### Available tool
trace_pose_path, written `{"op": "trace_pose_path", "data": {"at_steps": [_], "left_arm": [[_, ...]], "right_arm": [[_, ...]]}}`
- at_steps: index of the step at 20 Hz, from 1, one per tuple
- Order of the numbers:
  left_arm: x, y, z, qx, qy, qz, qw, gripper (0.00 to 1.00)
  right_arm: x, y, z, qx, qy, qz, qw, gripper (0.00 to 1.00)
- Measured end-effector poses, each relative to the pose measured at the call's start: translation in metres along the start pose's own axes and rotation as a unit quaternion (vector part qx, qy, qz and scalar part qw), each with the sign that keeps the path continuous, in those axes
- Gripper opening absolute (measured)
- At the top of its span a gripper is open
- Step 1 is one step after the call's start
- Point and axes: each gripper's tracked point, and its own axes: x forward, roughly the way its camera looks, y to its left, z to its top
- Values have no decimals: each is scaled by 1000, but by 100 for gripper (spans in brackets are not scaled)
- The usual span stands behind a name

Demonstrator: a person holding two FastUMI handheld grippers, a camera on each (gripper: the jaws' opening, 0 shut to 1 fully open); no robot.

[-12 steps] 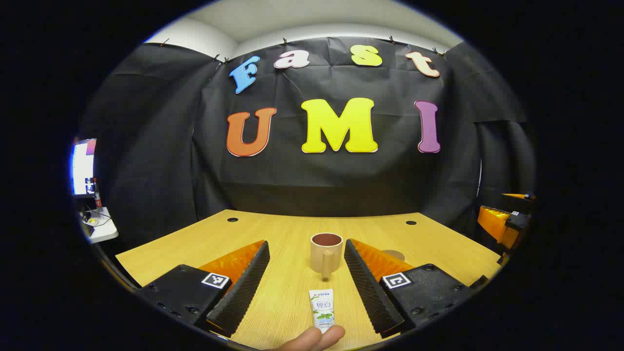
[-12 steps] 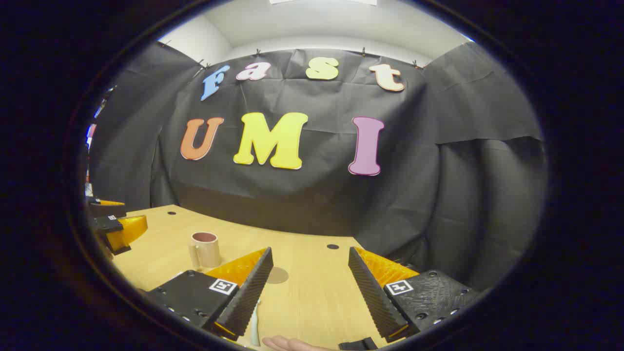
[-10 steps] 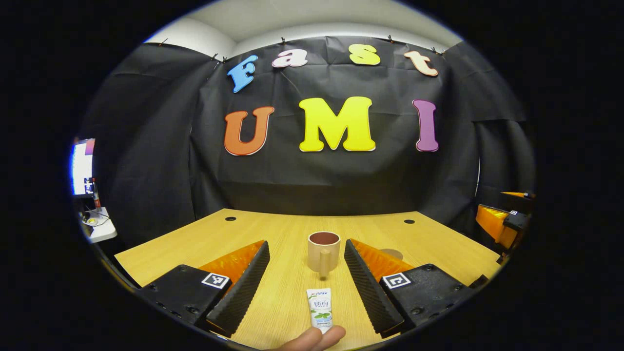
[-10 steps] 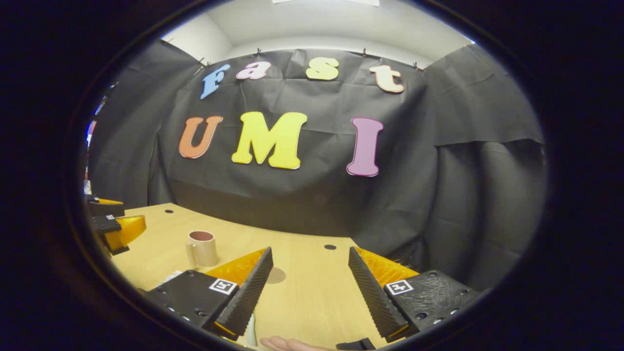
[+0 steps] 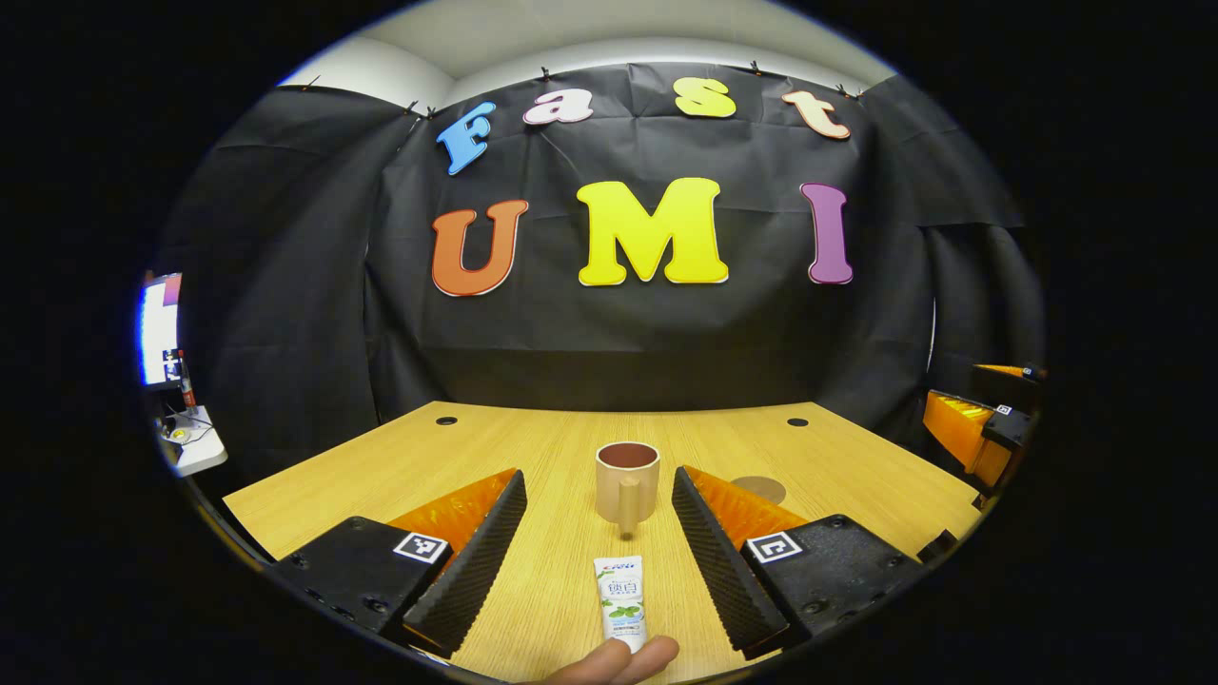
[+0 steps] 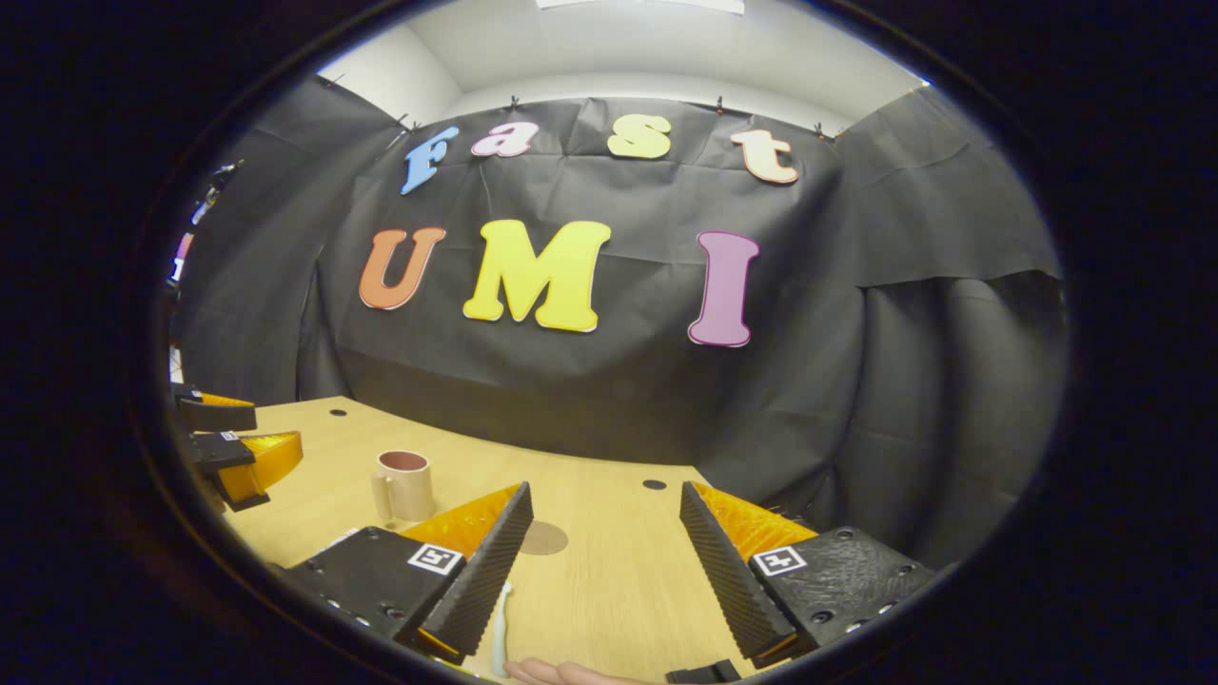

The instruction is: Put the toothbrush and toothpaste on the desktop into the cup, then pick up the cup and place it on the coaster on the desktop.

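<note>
Both the left gripper (image 5: pixel 598 533) and the right gripper (image 6: pixel 601 542) stand wide open holding nothing, the toothpaste (image 5: pixel 620 602) lies before the cup (image 5: pixel 627 481), its near end hidden under a fingertip (image 5: pixel 623 661), and the coaster (image 6: pixel 542 538) is half covered.

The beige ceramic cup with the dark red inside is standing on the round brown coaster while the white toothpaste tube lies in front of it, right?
Not quite. In the left gripper view the beige ceramic cup stands on the bare wooden desktop; the round brown coaster lies apart, to its right. The white toothpaste tube does lie in front of the cup.
</note>
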Motion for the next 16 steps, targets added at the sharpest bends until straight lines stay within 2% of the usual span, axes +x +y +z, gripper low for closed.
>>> {"op": "trace_pose_path", "data": {"at_steps": [4,5,9,10,16], "left_arm": [[1,1,-2,-9,7,3,1000,98],[1,0,-3,-11,10,3,1000,98],[1,2,-7,-13,19,6,1000,98],[2,2,-9,-10,22,6,1000,98],[1,-5,-49,10,74,10,997,98]], "right_arm": [[-1,-3,4,8,-8,-5,1000,93],[-1,-4,4,9,-8,-7,1000,96],[2,-3,-3,12,1,-2,1000,96],[4,-4,-3,14,2,-4,1000,94],[8,-10,-9,20,9,-6,1000,95]]}}
